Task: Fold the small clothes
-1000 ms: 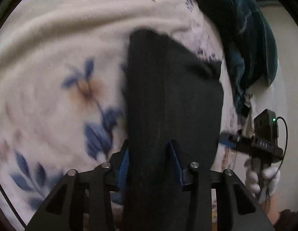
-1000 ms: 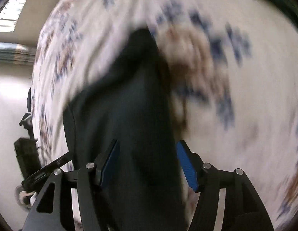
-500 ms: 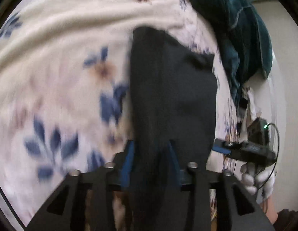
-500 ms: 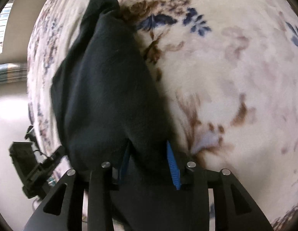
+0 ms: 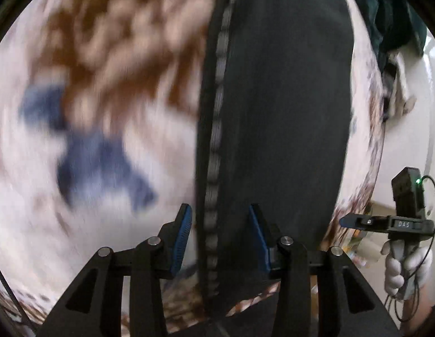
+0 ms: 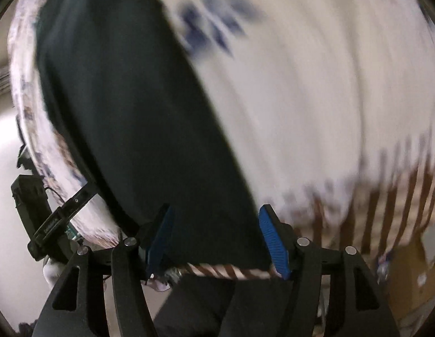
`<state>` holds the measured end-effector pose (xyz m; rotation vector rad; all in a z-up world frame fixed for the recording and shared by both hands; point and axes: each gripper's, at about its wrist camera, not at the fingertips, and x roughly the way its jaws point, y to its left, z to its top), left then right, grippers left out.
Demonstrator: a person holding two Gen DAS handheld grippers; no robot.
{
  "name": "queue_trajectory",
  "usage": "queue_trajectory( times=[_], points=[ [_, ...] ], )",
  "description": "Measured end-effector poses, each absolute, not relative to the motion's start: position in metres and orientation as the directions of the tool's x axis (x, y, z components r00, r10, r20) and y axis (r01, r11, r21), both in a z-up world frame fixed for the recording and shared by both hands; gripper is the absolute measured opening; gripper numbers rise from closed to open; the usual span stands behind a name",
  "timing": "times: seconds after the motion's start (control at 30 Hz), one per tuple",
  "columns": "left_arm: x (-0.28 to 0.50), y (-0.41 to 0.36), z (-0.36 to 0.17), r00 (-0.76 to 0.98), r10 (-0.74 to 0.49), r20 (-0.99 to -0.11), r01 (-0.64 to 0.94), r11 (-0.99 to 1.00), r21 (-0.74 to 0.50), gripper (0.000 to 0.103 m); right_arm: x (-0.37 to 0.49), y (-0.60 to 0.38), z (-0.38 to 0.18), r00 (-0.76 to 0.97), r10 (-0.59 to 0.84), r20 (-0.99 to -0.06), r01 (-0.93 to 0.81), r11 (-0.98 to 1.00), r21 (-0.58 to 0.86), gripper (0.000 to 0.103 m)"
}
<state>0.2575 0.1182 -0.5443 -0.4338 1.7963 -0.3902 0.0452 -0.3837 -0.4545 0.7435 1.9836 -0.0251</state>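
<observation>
- The left gripper (image 5: 220,233), black-framed with blue ribbed pads, sits at six o'clock in its own view; its jaws stand apart, and the near edge of the dark, soft, grey-stitched garment (image 5: 273,118) lies between them, not visibly pinched.
- The right gripper (image 6: 217,236) likewise stands wide, the garment's (image 6: 127,106) near hem lying in the gap.
- The garment stretches from six toward twelve o'clock, flat on the cream fleece blanket with blue and brown flowers (image 5: 91,118).
- At one o'clock lies a dark teal bundle of cloth (image 5: 394,19).
- Judgement: a release or regrip between folds. Next, both jaws must close on one edge and carry it across evenly.
</observation>
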Motion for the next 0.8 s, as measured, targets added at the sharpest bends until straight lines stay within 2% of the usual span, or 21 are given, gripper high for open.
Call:
queue_trajectory(
  times=[0.23, 0.27, 0.3, 0.33, 0.5, 0.57, 0.73, 0.8],
  points=[
    [0.252, 0.107, -0.537, -0.176, -0.483, -0.858, -0.039, 0.874, -0.484, 0.037, 0.012, -0.362, -0.457, -0.323, 0.458, -0.828, 0.531, 0.812, 0.241, 0.065],
    [0.249, 0.108, -0.536, -0.133, -0.482, -0.866, -0.031, 0.875, -0.483, 0.033, 0.013, -0.358, -0.458, -0.304, 0.457, -0.836, 0.529, 0.811, 0.251, 0.065],
    [0.246, 0.115, -0.536, -0.092, -0.482, -0.871, -0.032, 0.876, -0.481, 0.011, 0.013, -0.354, -0.458, -0.286, 0.457, -0.843, 0.526, 0.810, 0.261, 0.065],
    [0.245, 0.118, -0.538, -0.081, -0.475, -0.876, -0.047, 0.880, -0.473, 0.009, 0.020, -0.346, -0.459, -0.268, 0.458, -0.847, 0.524, 0.807, 0.270, 0.065],
    [0.227, 0.163, -0.537, -0.022, -0.474, -0.880, -0.198, 0.865, -0.461, 0.016, 0.031, -0.325, -0.474, -0.221, 0.430, -0.875, 0.494, 0.823, 0.279, 0.065],
    [0.228, 0.163, -0.529, -0.007, -0.481, -0.876, -0.221, 0.856, -0.468, 0.024, 0.032, -0.318, -0.479, -0.218, 0.440, -0.871, 0.497, 0.818, 0.289, 0.065],
    [0.275, 0.139, -0.503, 0.132, -0.502, -0.855, -0.179, 0.836, -0.519, 0.028, 0.035, -0.330, -0.473, -0.159, 0.478, -0.864, 0.511, 0.788, 0.343, 0.065],
    [0.304, 0.124, -0.507, 0.157, -0.478, -0.864, -0.156, 0.852, -0.500, 0.028, 0.045, -0.331, -0.472, -0.140, 0.471, -0.871, 0.496, 0.795, 0.349, 0.065]
  ],
)
